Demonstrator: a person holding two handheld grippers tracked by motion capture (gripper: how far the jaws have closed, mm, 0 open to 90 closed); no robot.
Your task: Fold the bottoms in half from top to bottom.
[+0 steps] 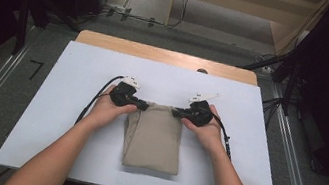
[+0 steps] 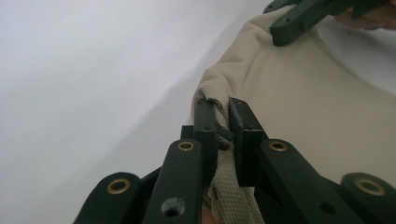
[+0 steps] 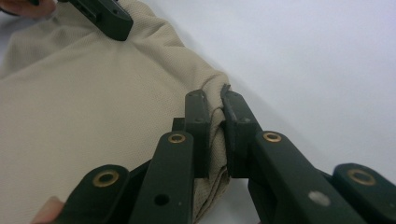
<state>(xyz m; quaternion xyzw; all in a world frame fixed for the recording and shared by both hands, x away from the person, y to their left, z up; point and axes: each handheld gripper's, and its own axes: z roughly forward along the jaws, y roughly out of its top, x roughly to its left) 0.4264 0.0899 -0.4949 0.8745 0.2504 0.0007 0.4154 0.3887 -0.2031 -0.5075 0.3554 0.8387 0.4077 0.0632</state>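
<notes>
Between pinching jaws, beige cloth (image 2: 299,107) weave

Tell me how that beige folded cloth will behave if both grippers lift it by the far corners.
The beige cloth is probably floppy: it bunches where the left gripper and right gripper pinch it. It would likely hang and unfold rather than hold its shape. The textured weave suggests it won't slip easily.

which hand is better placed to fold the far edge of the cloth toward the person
Neither clearly: the left gripper and the right gripper each pinch a far corner of the beige cloth, so probably both together.
</notes>
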